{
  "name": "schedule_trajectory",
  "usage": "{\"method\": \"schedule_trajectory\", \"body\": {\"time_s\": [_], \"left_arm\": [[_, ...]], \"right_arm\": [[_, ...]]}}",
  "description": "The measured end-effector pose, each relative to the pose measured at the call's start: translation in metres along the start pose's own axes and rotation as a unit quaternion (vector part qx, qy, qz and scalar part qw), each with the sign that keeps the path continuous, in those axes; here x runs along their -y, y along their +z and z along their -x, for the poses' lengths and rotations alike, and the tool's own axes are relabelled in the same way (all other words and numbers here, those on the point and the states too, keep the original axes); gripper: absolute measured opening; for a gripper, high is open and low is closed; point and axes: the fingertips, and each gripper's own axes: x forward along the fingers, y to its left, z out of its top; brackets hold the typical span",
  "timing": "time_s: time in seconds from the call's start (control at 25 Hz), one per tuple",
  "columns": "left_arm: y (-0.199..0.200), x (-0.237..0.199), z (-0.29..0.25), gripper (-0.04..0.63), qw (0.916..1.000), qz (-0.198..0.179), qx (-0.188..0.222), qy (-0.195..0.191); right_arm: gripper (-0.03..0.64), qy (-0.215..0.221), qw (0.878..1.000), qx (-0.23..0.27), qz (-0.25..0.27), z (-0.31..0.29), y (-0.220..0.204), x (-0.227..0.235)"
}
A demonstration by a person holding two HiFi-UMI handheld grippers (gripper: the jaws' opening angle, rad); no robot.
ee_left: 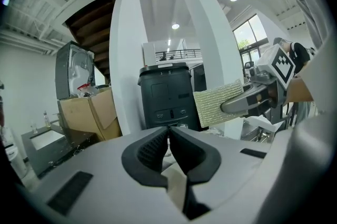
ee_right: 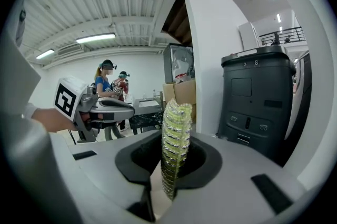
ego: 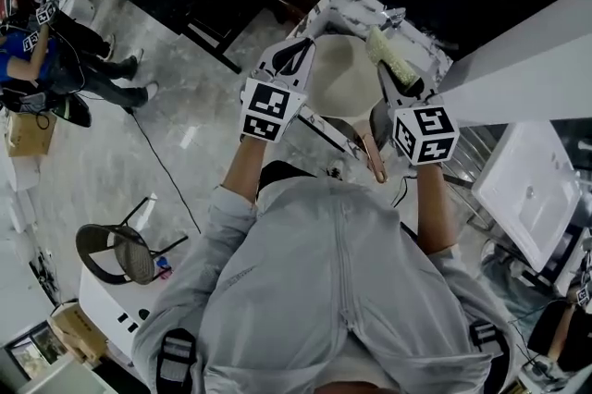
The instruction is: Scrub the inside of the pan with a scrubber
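floor (ego: 102, 161): grey, mottled | white columns (ee_left: 126, 60) | ribbed ceiling (ee_right: 79, 2), strip lights (ee_right: 97, 37) on | mesh chair (ego: 116, 252) | cardboard boxes (ee_left: 89, 112)

The left gripper (ego: 299, 57) covers the rim of the pan (ego: 340, 78) at 9 o'clock. The right gripper (ego: 396, 76) covers it at 3 o'clock. The low end of the scrubber (ee_right: 175, 133) is tucked out of sight between the fingers (ee_right: 202, 162). Two people (ee_right: 107, 86) at 9 o'clock in the right gripper view are too small to make out. Another person (ego: 28, 50) at 9 o'clock in the head view is cut by the edge.
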Motion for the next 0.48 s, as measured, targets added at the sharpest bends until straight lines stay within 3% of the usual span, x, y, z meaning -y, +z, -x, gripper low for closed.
{"method": "schedule_trajectory", "body": {"time_s": [0.48], "left_arm": [[-0.03,-0.079,-0.036,0.029,0.9981,0.0,-0.009,-0.061]], "right_arm": [[0.086,-0.067,0.996,-0.045,-0.04,-0.086,-0.018,-0.009]]}}
